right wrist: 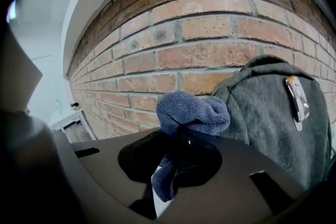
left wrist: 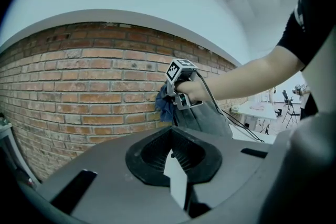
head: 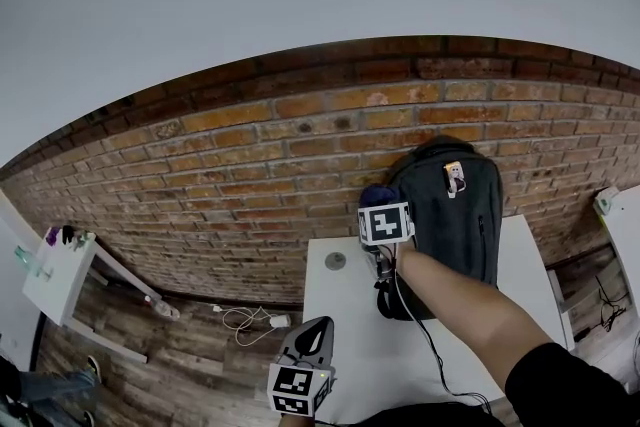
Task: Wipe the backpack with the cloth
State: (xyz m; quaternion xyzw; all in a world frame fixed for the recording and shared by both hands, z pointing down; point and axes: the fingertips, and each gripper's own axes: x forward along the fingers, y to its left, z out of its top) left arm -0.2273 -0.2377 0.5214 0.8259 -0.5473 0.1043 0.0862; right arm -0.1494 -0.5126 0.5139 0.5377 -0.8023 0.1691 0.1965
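- Jaws of our right gripper [right wrist: 173, 165] are clamped on the blue cloth [right wrist: 193, 110], which bulges out in front of them. Those of the left gripper [left wrist: 176, 168] are pressed together with nothing between.
- Our backpack [head: 452, 210] stands upright at the far end of the white table [head: 345, 315], against the brick wall [head: 250, 165]. The cloth is at its upper left shoulder, touching or almost touching; we cannot tell which.
- To wipe well, we judge that we should press the bulging fold flat on the fabric. Then we draw it down in long overlapping strokes, from top to bottom.
- Since nothing holds the backpack, a hard push may tip or slide it; the idle left gripper could steady it.
- Our right forearm [head: 460, 300] reaches forward across the table, nearly straight. The left gripper hovers low by the near edge, well apart.
- We should go gently around the small tag [right wrist: 296, 99] near the top, so the cloth does not catch on it.
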